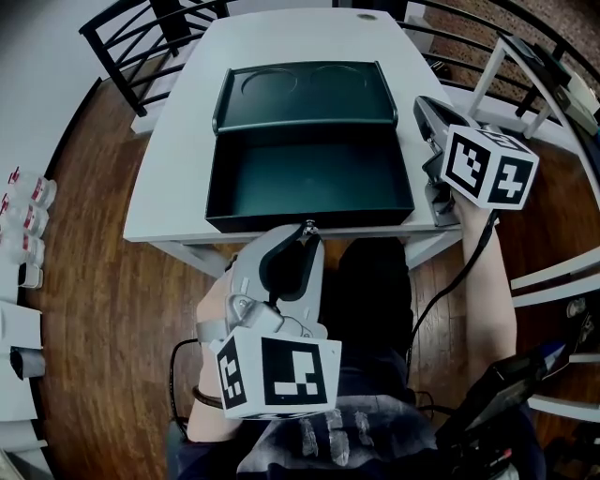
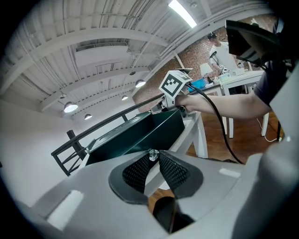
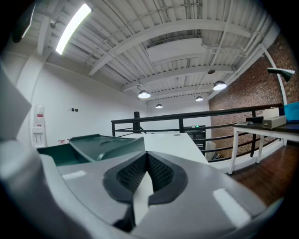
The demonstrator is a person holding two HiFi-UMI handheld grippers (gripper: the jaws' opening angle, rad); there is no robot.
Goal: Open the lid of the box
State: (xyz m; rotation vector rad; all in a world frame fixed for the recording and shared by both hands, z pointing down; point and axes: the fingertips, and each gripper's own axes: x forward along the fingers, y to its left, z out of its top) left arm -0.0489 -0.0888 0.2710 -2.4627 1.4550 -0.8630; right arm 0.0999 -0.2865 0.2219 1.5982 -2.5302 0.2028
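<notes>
A dark green box [image 1: 309, 178] stands on the white table [image 1: 169, 159] with its lid [image 1: 305, 94] swung up and back, so the empty inside shows. My left gripper [image 1: 309, 228] reaches up to the box's front wall and is shut on a small clear knob [image 2: 152, 155] at the front edge. In the left gripper view the box [image 2: 154, 133] rises just beyond the pads. My right gripper [image 1: 424, 105] lies on the table against the box's right side, jaws shut and empty. In the right gripper view the raised lid [image 3: 107, 144] sits to the left of the gripper [image 3: 146, 154].
A black railing [image 1: 141, 23] runs behind the table. Small bottles [image 1: 23, 216] stand at the far left. White table frames [image 1: 525, 75] stand at the right over the wooden floor. The person's lap [image 1: 375, 309] is below the table's front edge.
</notes>
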